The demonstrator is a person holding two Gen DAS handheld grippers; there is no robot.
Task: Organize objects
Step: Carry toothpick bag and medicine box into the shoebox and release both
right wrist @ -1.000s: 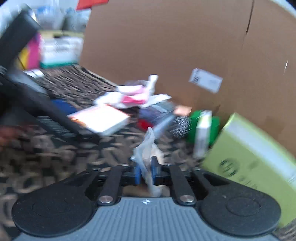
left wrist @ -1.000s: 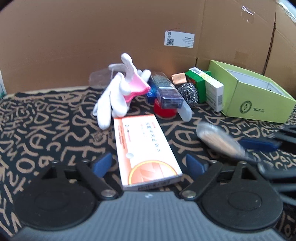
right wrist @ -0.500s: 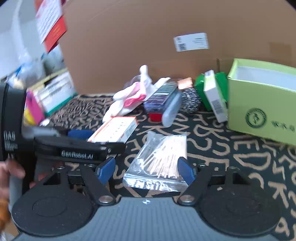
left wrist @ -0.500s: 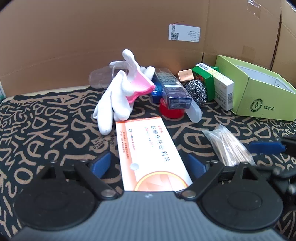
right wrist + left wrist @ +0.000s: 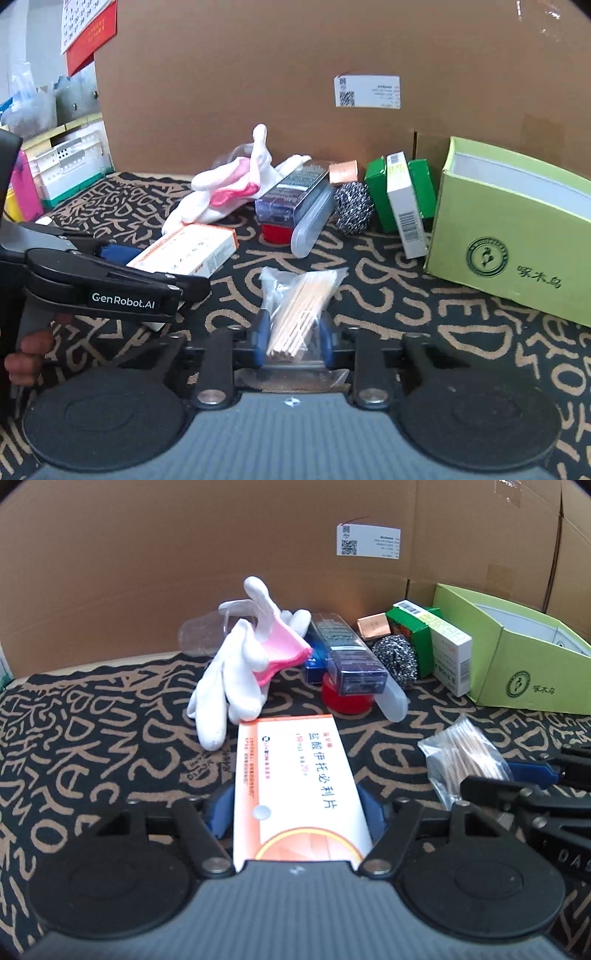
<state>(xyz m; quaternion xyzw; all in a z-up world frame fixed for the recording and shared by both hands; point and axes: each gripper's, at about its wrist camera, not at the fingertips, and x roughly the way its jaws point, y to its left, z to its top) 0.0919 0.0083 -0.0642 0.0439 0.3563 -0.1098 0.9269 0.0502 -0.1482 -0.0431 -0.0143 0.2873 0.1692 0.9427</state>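
An orange and white medicine box (image 5: 295,786) lies on the patterned cloth between the blue pads of my left gripper (image 5: 297,814), which press its sides; the box also shows in the right wrist view (image 5: 184,251). A clear bag of wooden sticks (image 5: 299,310) lies on the cloth between the pads of my right gripper (image 5: 293,341), which have closed on it; the bag also shows in the left wrist view (image 5: 461,757). An open green box (image 5: 509,232) stands at the right.
Behind lie white and pink gloves (image 5: 243,664), a dark blue carton (image 5: 347,657) on a red lid (image 5: 345,701), a steel scourer (image 5: 352,212), green and white boxes (image 5: 402,206), and a cardboard wall (image 5: 184,554). Storage bins (image 5: 70,162) stand far left.
My left gripper has closed in on the medicine box. My right gripper set the bag of sticks on the cloth, opened, and has now closed on it again.
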